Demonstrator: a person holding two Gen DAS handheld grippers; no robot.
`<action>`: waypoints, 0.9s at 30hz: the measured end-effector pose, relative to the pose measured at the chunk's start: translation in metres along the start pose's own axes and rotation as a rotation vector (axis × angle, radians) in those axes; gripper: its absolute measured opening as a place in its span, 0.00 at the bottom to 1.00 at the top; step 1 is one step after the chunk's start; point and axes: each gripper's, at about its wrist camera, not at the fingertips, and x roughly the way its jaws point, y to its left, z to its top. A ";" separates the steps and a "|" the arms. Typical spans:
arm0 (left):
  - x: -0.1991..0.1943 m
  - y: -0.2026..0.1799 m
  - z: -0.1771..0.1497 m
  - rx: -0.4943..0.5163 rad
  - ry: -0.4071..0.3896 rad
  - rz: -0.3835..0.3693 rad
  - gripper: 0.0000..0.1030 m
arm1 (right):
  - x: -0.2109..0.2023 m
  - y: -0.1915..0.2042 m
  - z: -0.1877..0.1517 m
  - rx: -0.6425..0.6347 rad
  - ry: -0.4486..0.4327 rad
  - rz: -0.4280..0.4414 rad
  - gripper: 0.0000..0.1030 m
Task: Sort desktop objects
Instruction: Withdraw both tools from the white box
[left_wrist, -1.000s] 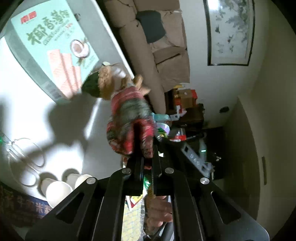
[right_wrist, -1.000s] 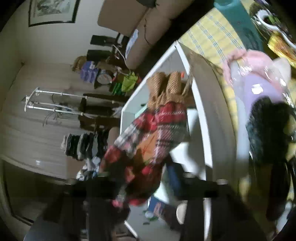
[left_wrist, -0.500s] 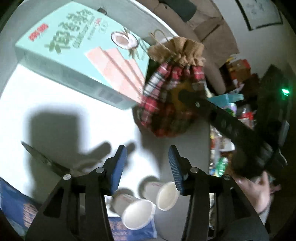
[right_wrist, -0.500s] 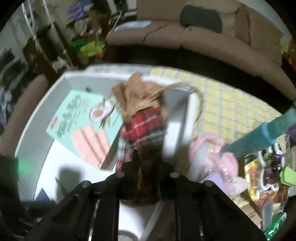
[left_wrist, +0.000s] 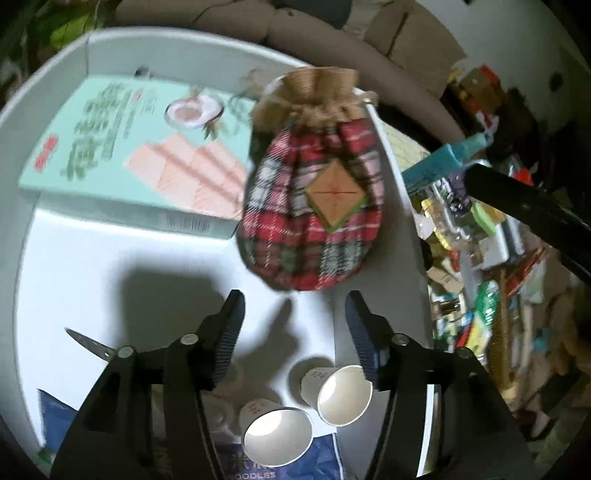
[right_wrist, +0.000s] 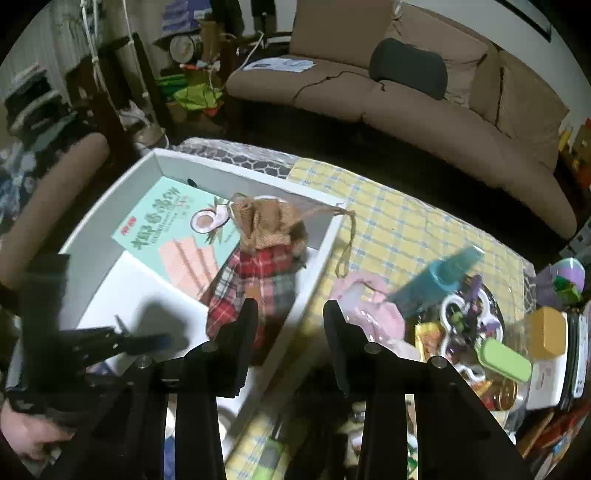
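A red plaid drawstring pouch (left_wrist: 314, 206) with a burlap top lies in the white tray (left_wrist: 26, 236), leaning on a mint-green wafer box (left_wrist: 133, 155). It also shows in the right wrist view (right_wrist: 258, 273), by the tray's right wall (right_wrist: 314, 269). My left gripper (left_wrist: 293, 325) is open and empty, just short of the pouch's bottom. My right gripper (right_wrist: 288, 321) is open and empty, hovering over the tray wall beside the pouch. The left gripper (right_wrist: 110, 343) shows at the lower left of the right wrist view.
Two white paper cups (left_wrist: 310, 410) and a blue noodle packet (left_wrist: 303, 461) lie at the tray's near end, scissors (left_wrist: 88, 343) at the left. On the yellow checked cloth (right_wrist: 399, 229): a pink bag (right_wrist: 369, 310), a teal bottle (right_wrist: 439, 277), cluttered snacks (right_wrist: 491, 343). A brown sofa (right_wrist: 424, 99) stands behind.
Both grippers have let go of the pouch, which now rests in the tray against the box. Both jaws opened and both grippers pulled back from it.
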 end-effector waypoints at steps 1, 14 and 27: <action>0.000 -0.007 0.002 0.021 -0.003 0.036 0.62 | -0.004 -0.001 -0.004 0.001 -0.003 0.013 0.36; -0.063 -0.037 -0.058 0.113 -0.106 0.252 0.97 | -0.040 0.006 -0.085 0.082 -0.020 0.187 0.72; -0.128 -0.091 -0.135 0.172 -0.196 0.307 1.00 | -0.123 0.010 -0.156 0.094 -0.094 0.162 1.00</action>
